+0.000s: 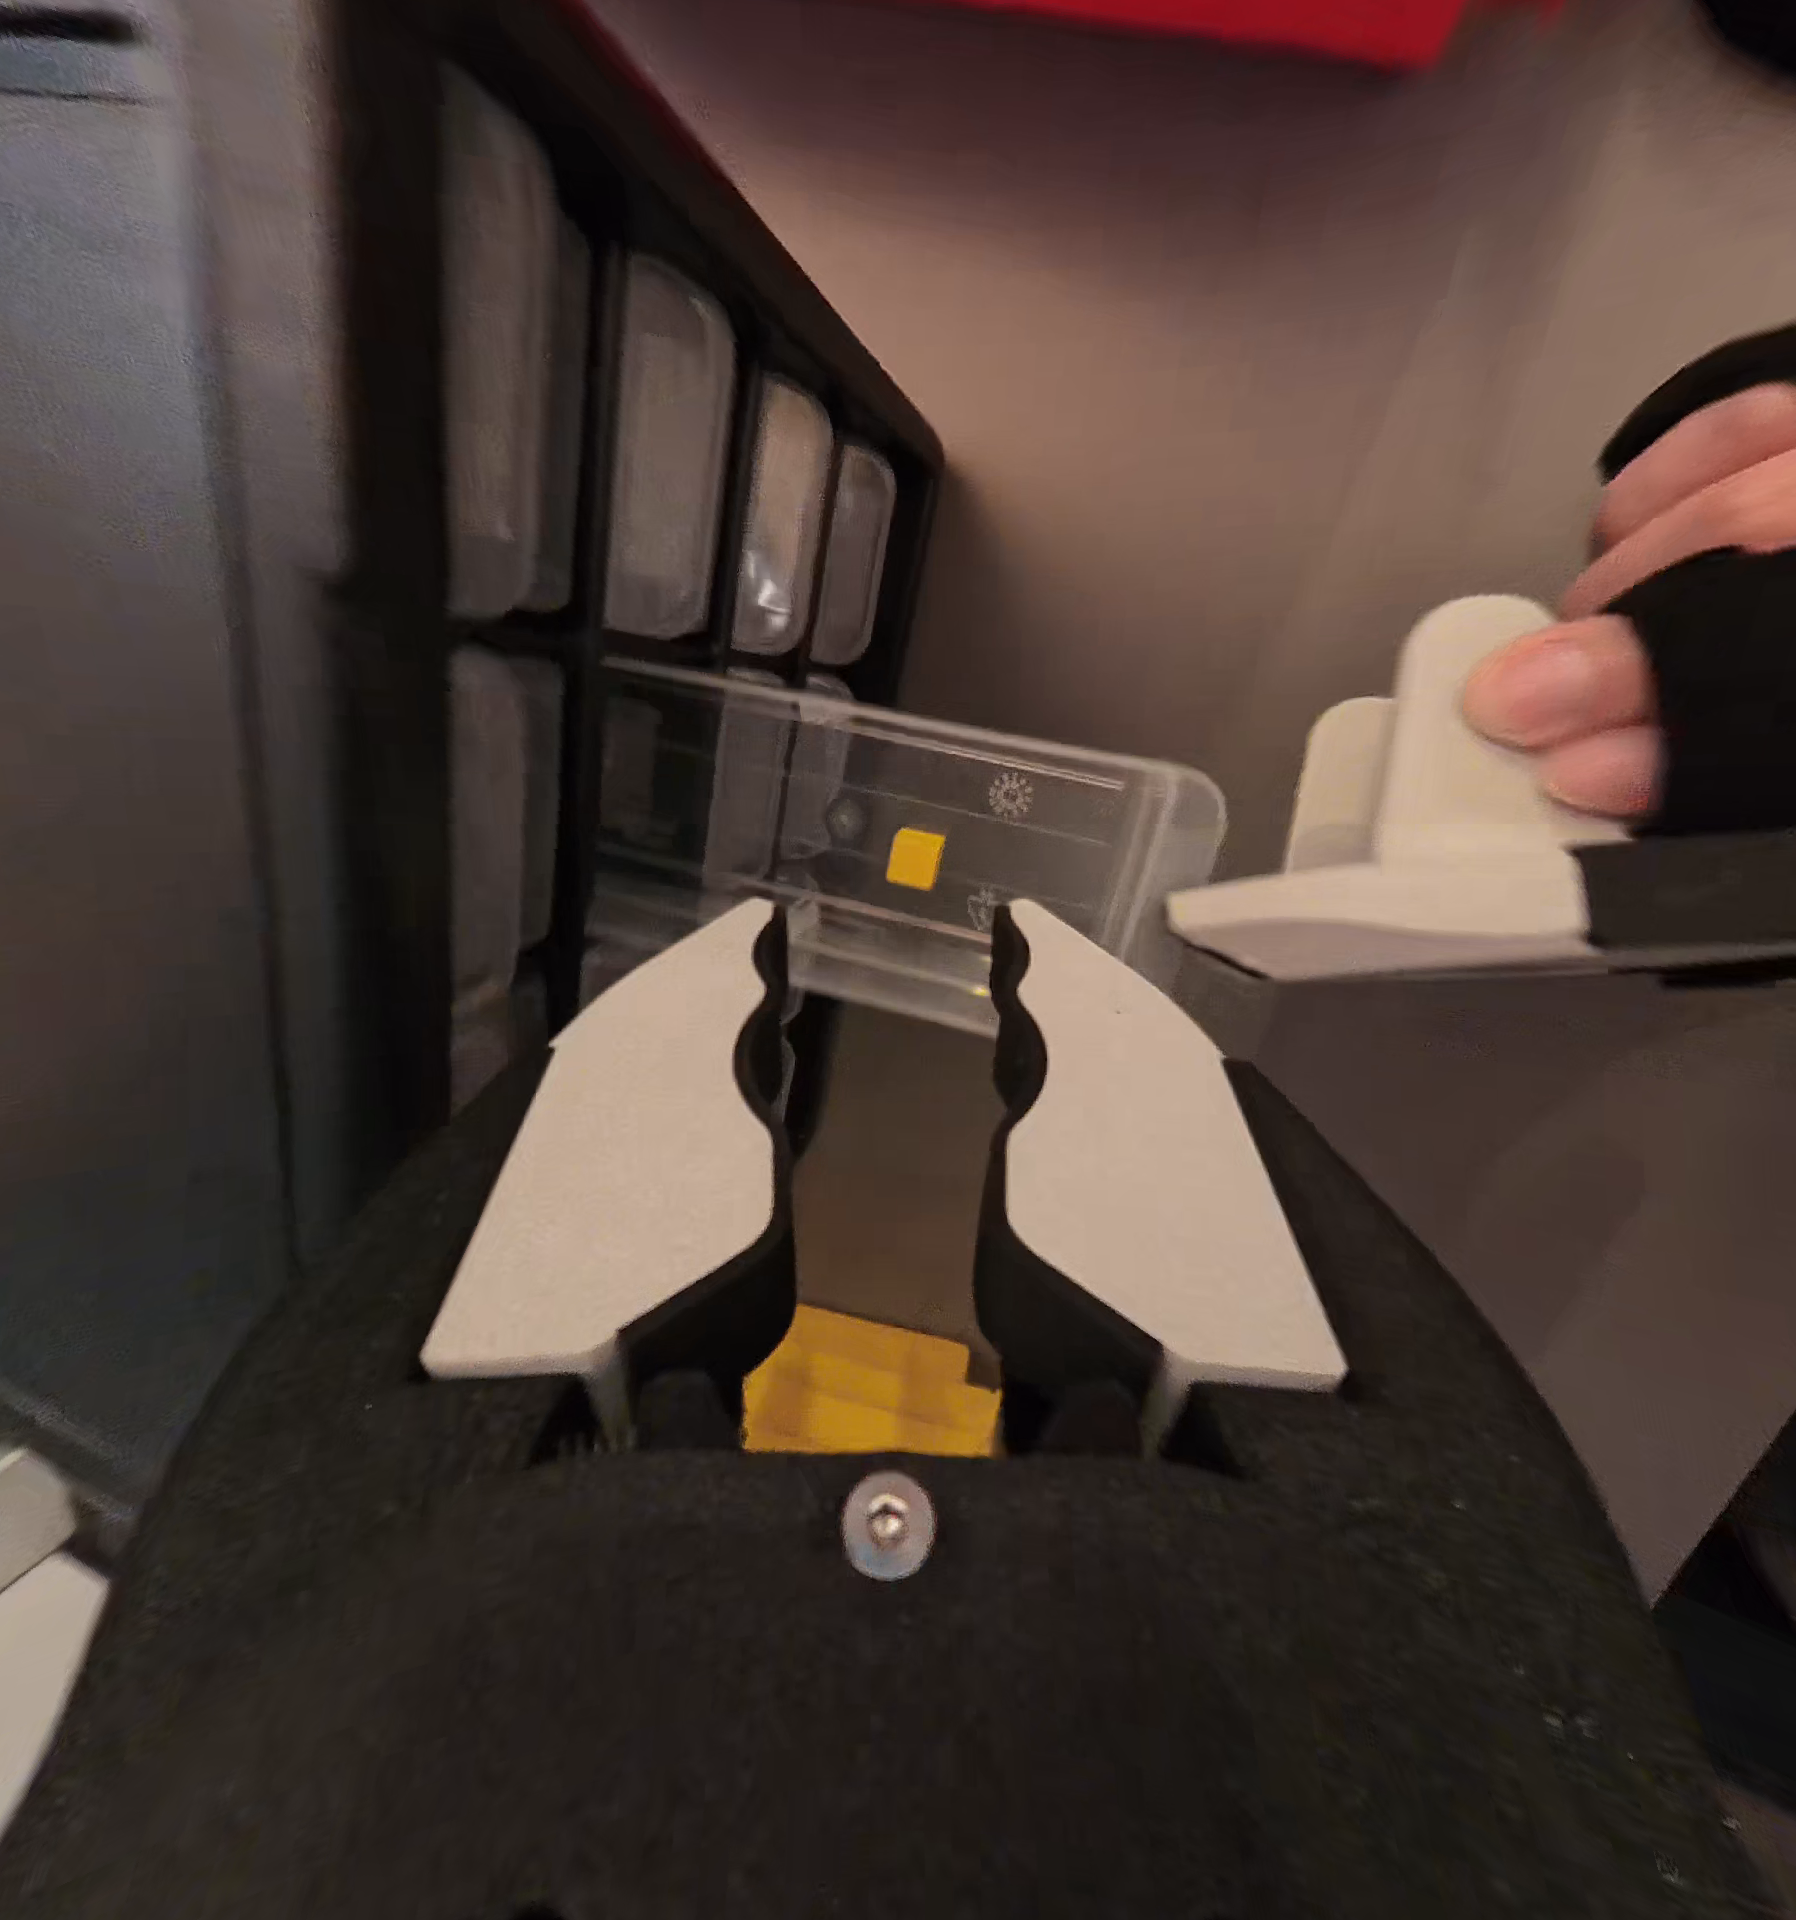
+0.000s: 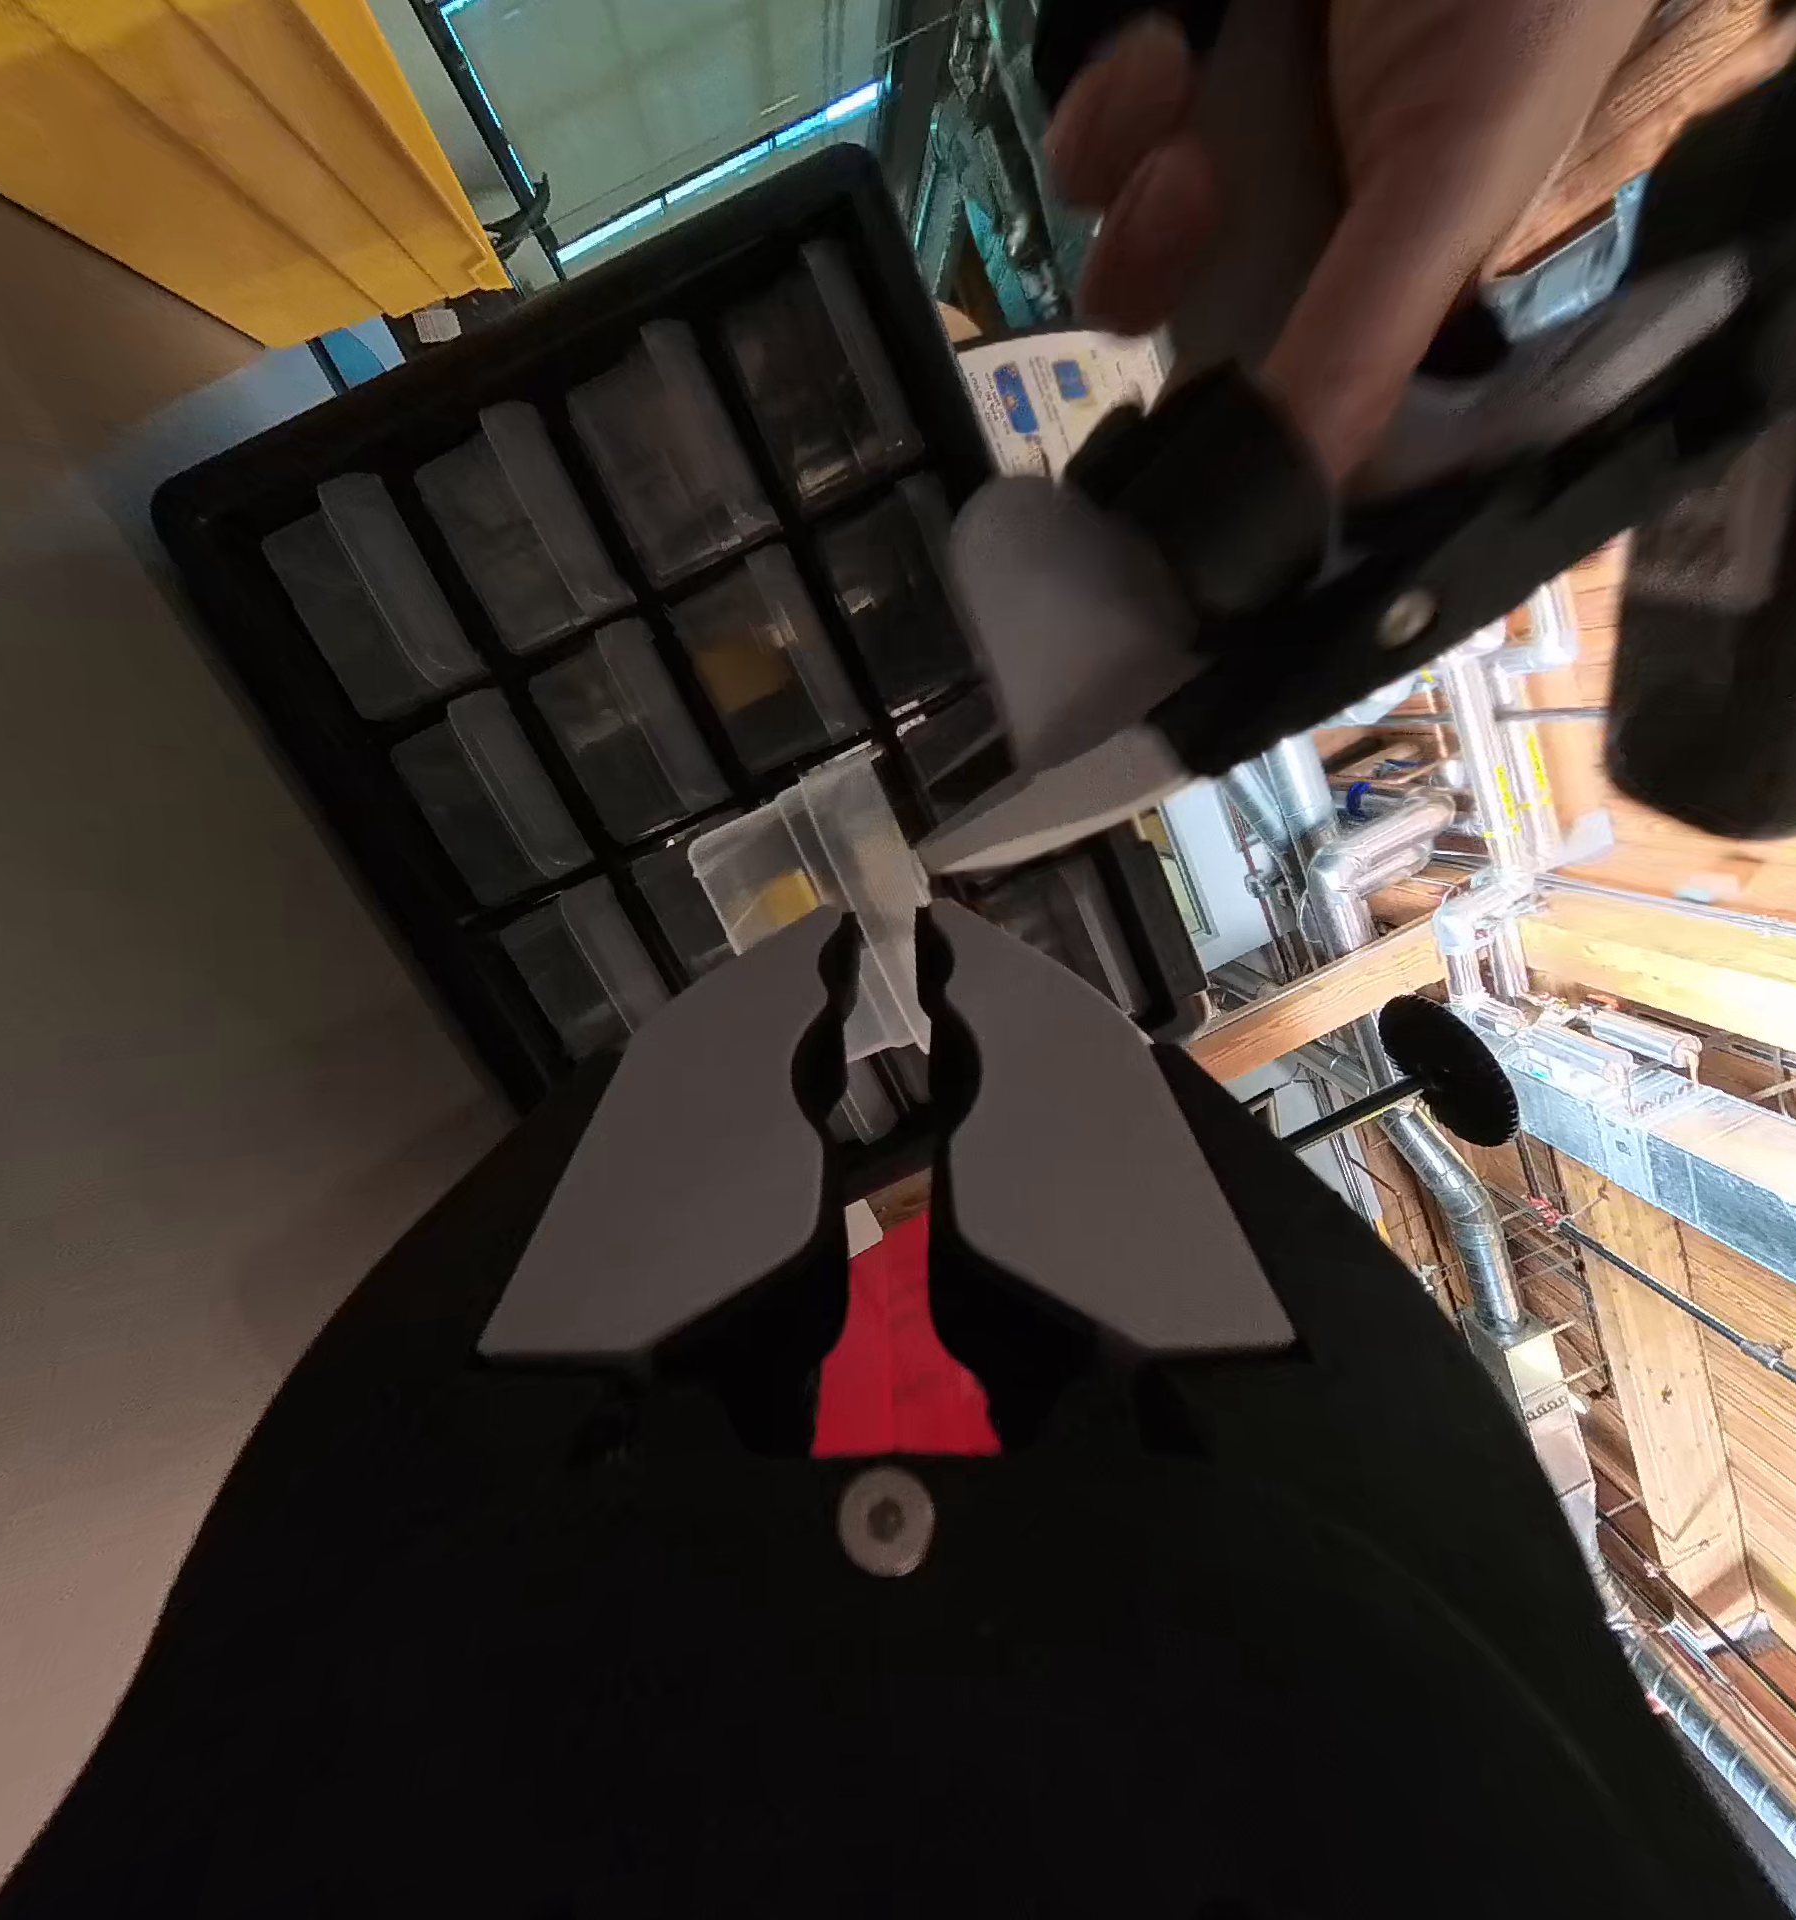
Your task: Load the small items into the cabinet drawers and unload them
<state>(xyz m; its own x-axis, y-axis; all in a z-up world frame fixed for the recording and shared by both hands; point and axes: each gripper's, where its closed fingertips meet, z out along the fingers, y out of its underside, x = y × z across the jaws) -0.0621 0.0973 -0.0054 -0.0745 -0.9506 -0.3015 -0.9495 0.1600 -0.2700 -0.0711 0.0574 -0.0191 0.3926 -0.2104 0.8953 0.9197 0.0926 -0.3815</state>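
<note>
Right wrist view: the jaws of the right gripper (image 2: 889,925) are pinched nearly closed on the front tab (image 2: 878,997) of a clear plastic drawer (image 2: 759,883), which is pulled partway out of the black cabinet (image 2: 250,499). In the left wrist view, the left gripper (image 1: 889,935) has its jaws parted with the drawer's near edge lying across the gap. I cannot tell whether the pads press on it or just sit in front.

Inside the pulled-out drawer rests a yellow cube (image 1: 916,858), lying loose on the floor of the tray and apart from its walls.

I judge the drawer to be light, stiff and thin-walled, and slick, so it is likely to twist or slip if taken by a corner. The moulded front tab is the sound place to hold it. The cube looks small, hard and light; its flat opposite faces would suit the pads, though it may skid on the smooth plastic.

Count: one cube in the open drawer, one drawer drawn out, and two grippers. The cabinet shows at least three rows of four drawer fronts, and part of it is hidden behind the left gripper. A dim yellowish shape (image 2: 738,665) shows through one shut drawer.
</note>
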